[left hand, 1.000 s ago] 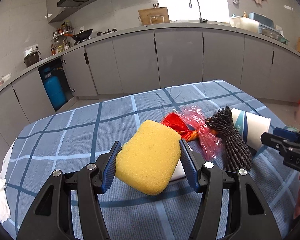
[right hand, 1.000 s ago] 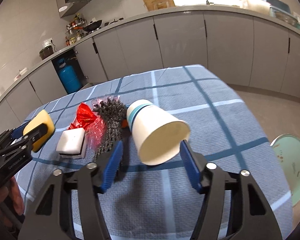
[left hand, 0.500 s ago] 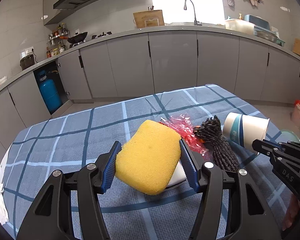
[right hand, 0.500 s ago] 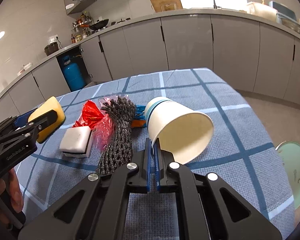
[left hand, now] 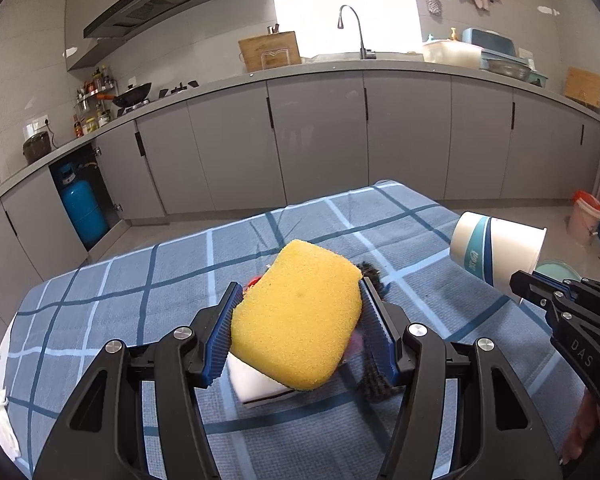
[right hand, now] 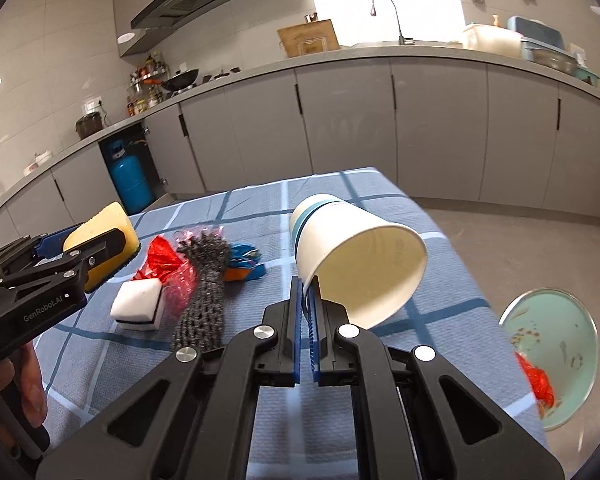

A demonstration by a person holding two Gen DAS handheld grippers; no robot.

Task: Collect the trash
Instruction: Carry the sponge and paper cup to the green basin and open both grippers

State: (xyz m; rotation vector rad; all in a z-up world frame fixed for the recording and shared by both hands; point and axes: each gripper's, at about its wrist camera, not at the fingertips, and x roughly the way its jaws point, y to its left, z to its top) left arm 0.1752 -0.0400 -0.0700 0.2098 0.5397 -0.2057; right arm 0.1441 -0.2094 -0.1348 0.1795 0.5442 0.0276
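Grey kitchen cabinets stand behind the tabletop (right hand: 452,264), which is covered by a blue checked cloth. Right claw (right hand: 306,300) is closed almost fully and pinches the rim of the paper cup (right hand: 356,256); the cup hangs tilted above the cloth with its mouth toward the camera. Left claw (left hand: 302,332) is partly open around the yellow sponge (left hand: 300,328) and grips it by both sides, lifted over the white sponge block (right hand: 138,306). Beside this block lie the red wrapper (right hand: 162,258), the grey mesh scrubber (right hand: 204,292) and a blue-orange wrapper (right hand: 244,266). On the floor, to the right of the tabletop edge, the pale green bin (right hand: 580,360) stands open with some red trash inside. To do the step well, the cup should probably travel to right until it is fully over the bin, because the rim grip is thin and the cup may swing; releasing low would help.
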